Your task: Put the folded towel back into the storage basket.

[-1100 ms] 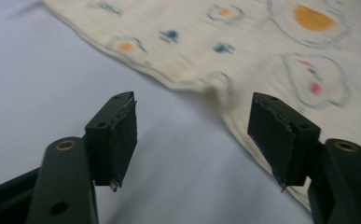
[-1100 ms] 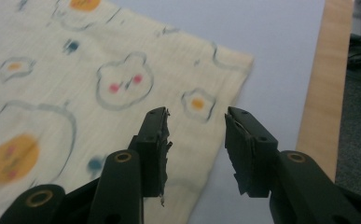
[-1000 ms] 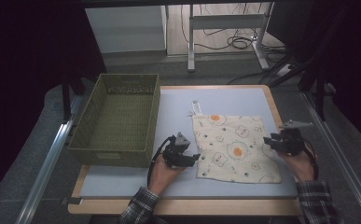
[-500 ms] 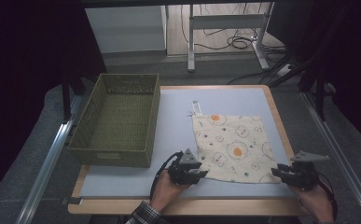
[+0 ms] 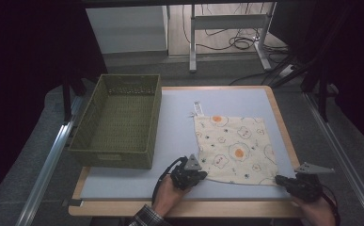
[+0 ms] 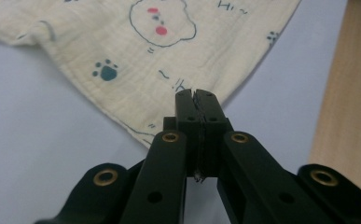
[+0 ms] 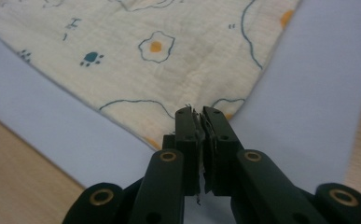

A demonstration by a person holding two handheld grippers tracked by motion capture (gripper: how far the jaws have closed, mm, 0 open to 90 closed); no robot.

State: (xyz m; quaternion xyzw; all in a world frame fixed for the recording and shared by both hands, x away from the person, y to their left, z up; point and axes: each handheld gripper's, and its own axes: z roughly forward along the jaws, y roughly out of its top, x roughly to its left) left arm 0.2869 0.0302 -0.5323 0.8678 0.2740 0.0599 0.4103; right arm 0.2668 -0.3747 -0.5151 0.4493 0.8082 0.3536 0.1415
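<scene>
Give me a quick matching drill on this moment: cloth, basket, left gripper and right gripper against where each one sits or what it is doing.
Things:
1. cloth
2. basket
3. left gripper
4. right gripper

Places or states:
A. empty, on the table's left side
B. shut on the cloth's near left corner
C. spread flat, printed with eggs
D. shut on the cloth's near right corner

Pairs: 1-C, 2-A, 3-B, 4-D

both grippers (image 5: 202, 176) (image 5: 280, 179) closed on cloth (image 5: 233, 148) corners
</scene>
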